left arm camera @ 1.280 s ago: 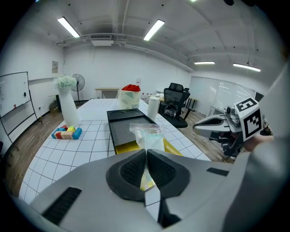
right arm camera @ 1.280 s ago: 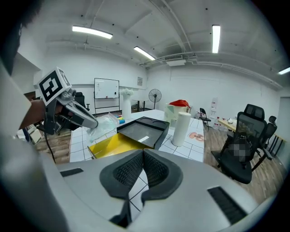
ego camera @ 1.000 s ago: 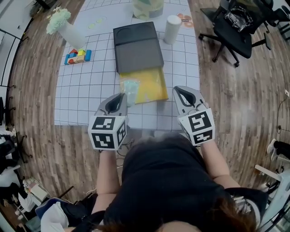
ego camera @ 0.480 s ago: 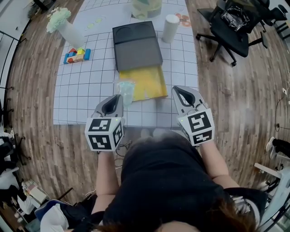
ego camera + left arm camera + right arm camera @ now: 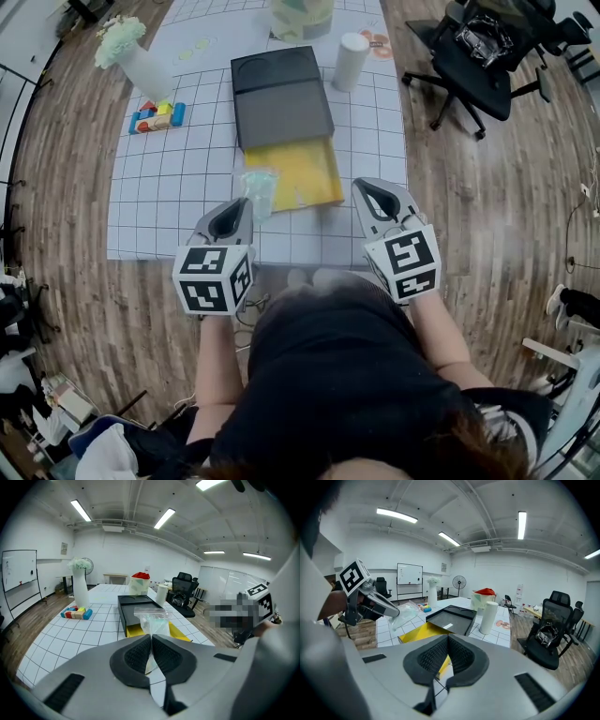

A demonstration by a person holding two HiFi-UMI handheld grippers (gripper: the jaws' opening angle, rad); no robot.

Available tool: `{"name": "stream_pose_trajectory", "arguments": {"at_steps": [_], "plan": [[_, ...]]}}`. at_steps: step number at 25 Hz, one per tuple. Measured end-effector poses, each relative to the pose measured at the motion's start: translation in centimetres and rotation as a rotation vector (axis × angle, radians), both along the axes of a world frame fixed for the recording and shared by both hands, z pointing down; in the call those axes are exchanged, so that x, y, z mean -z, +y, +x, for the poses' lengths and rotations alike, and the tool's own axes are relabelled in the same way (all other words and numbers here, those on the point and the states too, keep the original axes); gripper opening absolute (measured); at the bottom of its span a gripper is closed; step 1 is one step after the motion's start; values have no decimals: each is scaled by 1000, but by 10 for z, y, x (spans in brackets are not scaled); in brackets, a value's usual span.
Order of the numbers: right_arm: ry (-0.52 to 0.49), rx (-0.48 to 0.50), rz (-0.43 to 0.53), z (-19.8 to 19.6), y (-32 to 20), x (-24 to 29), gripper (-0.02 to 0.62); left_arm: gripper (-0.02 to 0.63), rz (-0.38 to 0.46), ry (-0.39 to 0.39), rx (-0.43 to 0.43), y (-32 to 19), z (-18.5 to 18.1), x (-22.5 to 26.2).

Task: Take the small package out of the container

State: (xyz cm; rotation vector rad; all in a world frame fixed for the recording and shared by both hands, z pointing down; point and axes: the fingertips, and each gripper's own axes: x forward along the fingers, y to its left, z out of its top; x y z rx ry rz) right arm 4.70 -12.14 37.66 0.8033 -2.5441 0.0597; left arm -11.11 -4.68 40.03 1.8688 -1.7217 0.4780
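Package (image 5: 151,618) pinched by its lower edge in left gripper (image 5: 151,643), jaws nearly together on the clear film, long axis upright just past the tips. Held off the table, with yellow drawer (image 5: 309,173) of dark container (image 5: 281,94) just ahead and to the right. Right gripper (image 5: 446,641) closed on nothing, beside the drawer's near right corner. Probably only needs carrying away from the drawer.
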Motion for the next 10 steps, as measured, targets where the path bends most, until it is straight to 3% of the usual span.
{"name": "stream_pose_trajectory", "arguments": {"at_steps": [10], "plan": [[7, 2, -4, 1, -7, 0, 15, 32, -5, 4, -8, -6, 3, 0]]}}
